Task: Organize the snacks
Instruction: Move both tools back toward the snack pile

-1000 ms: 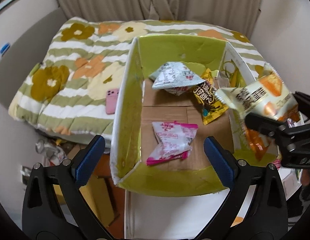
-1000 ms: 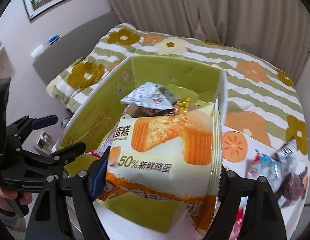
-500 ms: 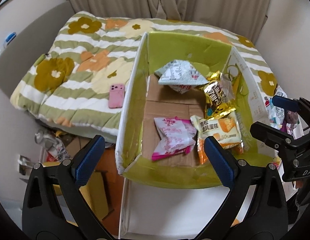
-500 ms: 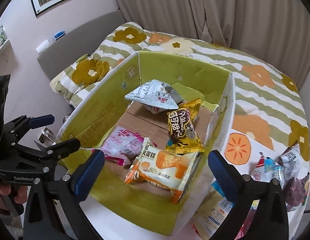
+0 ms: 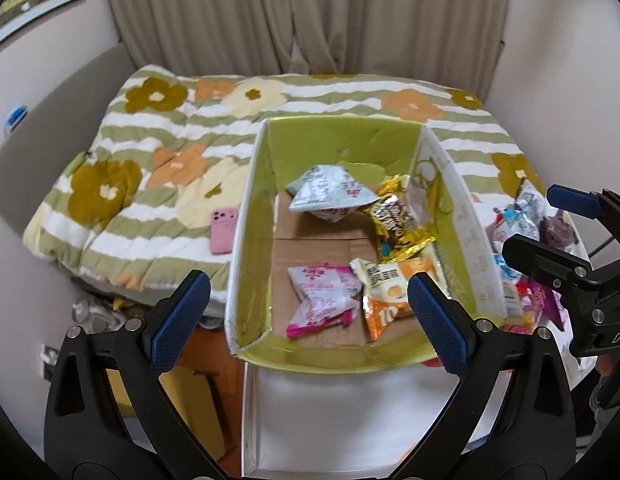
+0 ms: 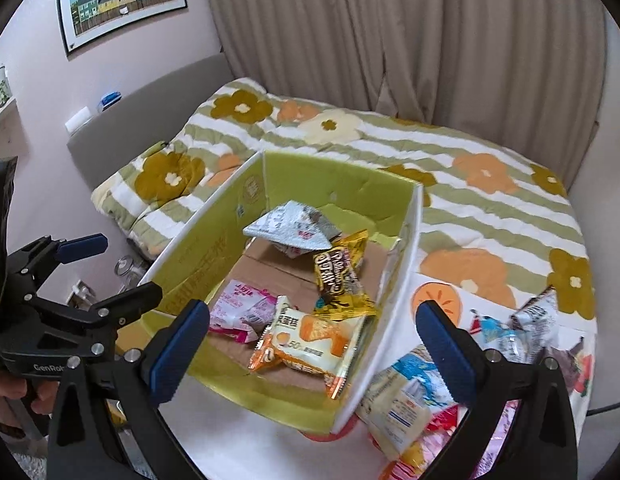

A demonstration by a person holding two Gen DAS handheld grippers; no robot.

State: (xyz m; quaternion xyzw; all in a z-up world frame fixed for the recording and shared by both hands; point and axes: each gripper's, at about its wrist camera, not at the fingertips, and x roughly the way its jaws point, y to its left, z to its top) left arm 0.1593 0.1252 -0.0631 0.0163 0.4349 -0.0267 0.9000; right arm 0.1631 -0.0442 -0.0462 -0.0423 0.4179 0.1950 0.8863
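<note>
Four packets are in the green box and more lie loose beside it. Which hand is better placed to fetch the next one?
Right, probably. The right gripper is open and empty, with the loose snack pile just past its right-hand finger. The left gripper, also open, faces the green box, away from the pile.

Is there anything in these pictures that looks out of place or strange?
Yes. A pink phone lies on the flowered quilt beside the green box, apart from the snacks. Loose packets remain heaped outside the box.

White table (image 6: 246, 436), green-lined cardboard box (image 6: 214, 240) on it, loose snack packets (image 6: 410, 400) beside box
</note>
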